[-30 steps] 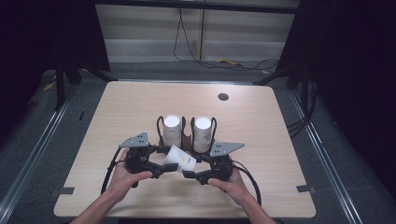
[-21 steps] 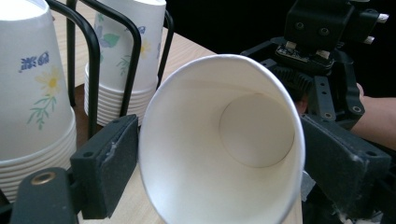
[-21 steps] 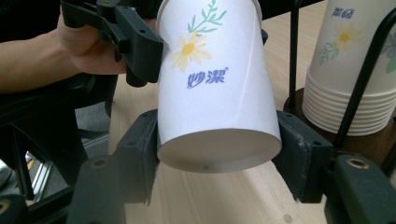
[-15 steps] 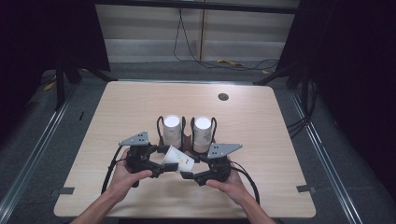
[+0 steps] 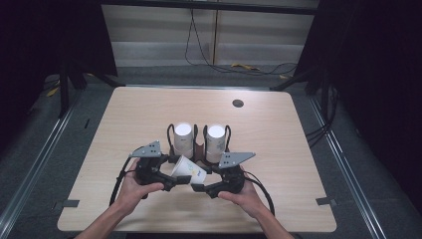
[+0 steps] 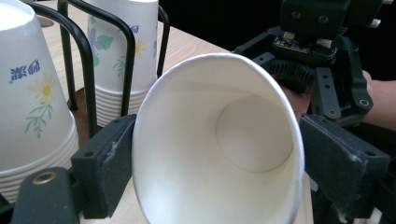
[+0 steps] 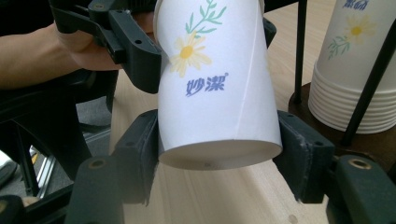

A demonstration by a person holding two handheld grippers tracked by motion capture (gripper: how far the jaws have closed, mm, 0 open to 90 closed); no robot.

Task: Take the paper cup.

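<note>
Between the two grippers lies the paper cup, its long axis running from one to the other: the left gripper clamps the open rim, while the right gripper has just been loosening, pads beside the base, touch unclear

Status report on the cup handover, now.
Left gripper clamped on the paper cup near its rim. Right gripper at the cup's base, jaws just easing open. Cup stacks in the rack behind, clear.
</note>
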